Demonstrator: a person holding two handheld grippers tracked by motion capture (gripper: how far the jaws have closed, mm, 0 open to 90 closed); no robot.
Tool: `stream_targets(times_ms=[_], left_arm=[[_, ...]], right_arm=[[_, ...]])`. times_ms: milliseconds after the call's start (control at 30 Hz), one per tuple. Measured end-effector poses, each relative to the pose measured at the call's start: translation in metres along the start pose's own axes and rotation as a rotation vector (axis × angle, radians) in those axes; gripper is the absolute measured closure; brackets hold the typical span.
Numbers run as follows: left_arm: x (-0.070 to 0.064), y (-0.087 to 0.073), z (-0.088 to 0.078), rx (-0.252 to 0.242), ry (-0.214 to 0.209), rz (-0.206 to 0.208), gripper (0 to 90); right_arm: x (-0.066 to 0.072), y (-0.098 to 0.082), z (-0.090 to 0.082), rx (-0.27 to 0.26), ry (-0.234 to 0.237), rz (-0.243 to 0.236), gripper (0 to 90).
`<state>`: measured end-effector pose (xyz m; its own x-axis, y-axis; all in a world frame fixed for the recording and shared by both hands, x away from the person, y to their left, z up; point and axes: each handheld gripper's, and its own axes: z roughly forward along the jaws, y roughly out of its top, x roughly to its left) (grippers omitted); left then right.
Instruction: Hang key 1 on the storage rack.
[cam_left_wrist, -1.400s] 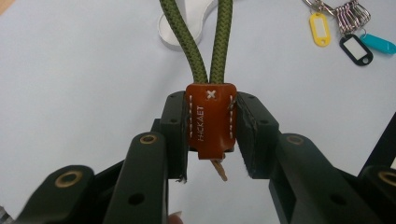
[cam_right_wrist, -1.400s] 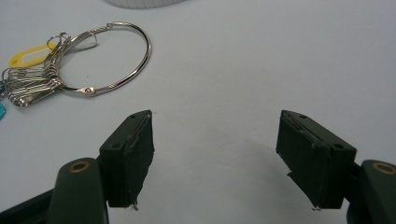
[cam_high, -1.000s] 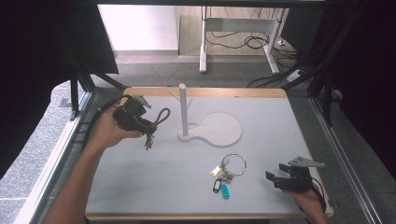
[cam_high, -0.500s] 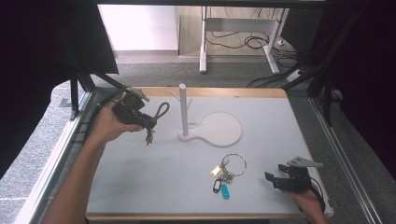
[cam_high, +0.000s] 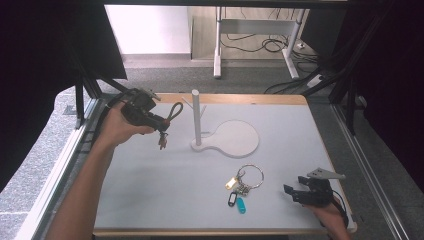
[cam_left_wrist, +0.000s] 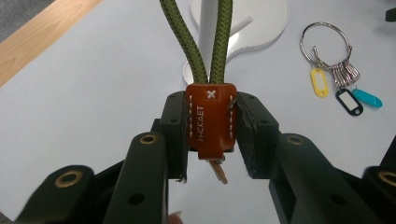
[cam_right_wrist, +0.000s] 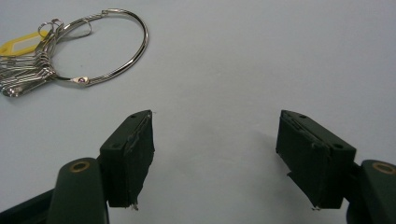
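Two keychains are seen: an olive-green braided cord loop with a brown leather tab (cam_left_wrist: 210, 122) is clamped at the tab by the left gripper (cam_high: 150, 119), held above the table at upper left of the high view, just left of the white upright peg on its flat round-ended base (cam_high: 197, 117). Loop is not yet over the peg, so hanging is judged as left to do; pickup is done. A large silver ring with yellow, black and teal key tags (cam_high: 244, 181) is lying untouched at lower centre on the pale grey table top (cam_high: 310, 130). Right gripper (cam_high: 304, 192) is resting at lower right, jaws spread wide, nothing between them. Nothing is seen blocking the path to the peg.
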<state>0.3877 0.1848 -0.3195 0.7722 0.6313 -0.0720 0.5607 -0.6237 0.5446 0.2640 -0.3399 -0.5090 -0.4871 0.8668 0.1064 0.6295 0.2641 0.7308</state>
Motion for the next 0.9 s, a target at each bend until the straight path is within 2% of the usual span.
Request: stream_targets(times_ms=[200,433,633,900], left_arm=[[0.004,0.006,-0.002,-0.003,-0.006,0.001,66.6],[0.011,0.012,-0.003,-0.020,-0.011,-0.018,66.6],[0.019,0.017,0.001,-0.028,-0.033,-0.036,66.6],[0.025,0.024,0.008,-0.019,-0.028,-0.035,66.6]], right_arm=[[0.000,0.000,0.000,0.001,0.001,0.000,28.1],[0.000,-0.001,0.001,0.006,0.002,-0.001,28.1],[0.000,-0.001,0.001,0.006,0.007,-0.002,28.1],[0.000,-0.001,0.002,0.008,0.012,-0.003,28.1]])
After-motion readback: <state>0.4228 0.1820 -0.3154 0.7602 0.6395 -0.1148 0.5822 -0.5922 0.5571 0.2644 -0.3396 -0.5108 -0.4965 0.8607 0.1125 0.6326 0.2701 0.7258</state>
